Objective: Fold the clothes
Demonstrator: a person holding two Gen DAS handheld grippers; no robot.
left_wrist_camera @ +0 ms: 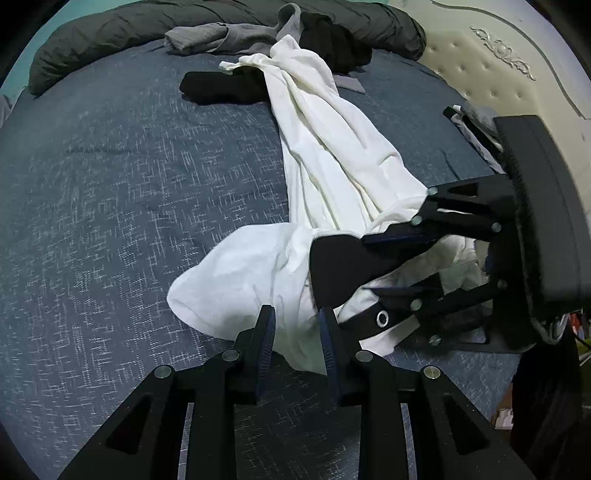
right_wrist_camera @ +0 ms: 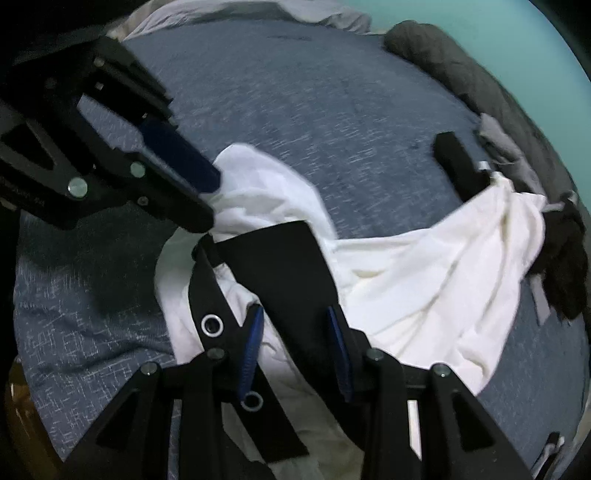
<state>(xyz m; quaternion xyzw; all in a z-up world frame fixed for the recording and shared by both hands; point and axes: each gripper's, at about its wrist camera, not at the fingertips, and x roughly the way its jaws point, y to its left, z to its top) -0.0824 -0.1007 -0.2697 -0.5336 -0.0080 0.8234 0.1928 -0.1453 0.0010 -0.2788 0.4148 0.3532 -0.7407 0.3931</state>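
Note:
A long white garment [left_wrist_camera: 325, 147] [right_wrist_camera: 424, 266] lies bunched across the blue bedspread [left_wrist_camera: 110, 184]. It has a black panel [left_wrist_camera: 340, 266] [right_wrist_camera: 284, 266] and a black strap with metal eyelets [left_wrist_camera: 382, 317] [right_wrist_camera: 211, 325]. My left gripper [left_wrist_camera: 295, 328] [right_wrist_camera: 212, 203] is open over the garment's near white end, and the cloth lies loose between its fingers. My right gripper [right_wrist_camera: 295, 332] [left_wrist_camera: 369, 266] is open astride the black panel, with white cloth showing beside its left pad. The two grippers are close together, pointing steeply down at the same end.
A rolled dark grey duvet [left_wrist_camera: 110, 33] runs along the far edge. Grey clothes [left_wrist_camera: 221, 37] and black clothes [left_wrist_camera: 332, 40] are piled where the white garment ends, with a black piece [left_wrist_camera: 218, 88] beside it. A cream tufted headboard [left_wrist_camera: 480, 66] stands at the right.

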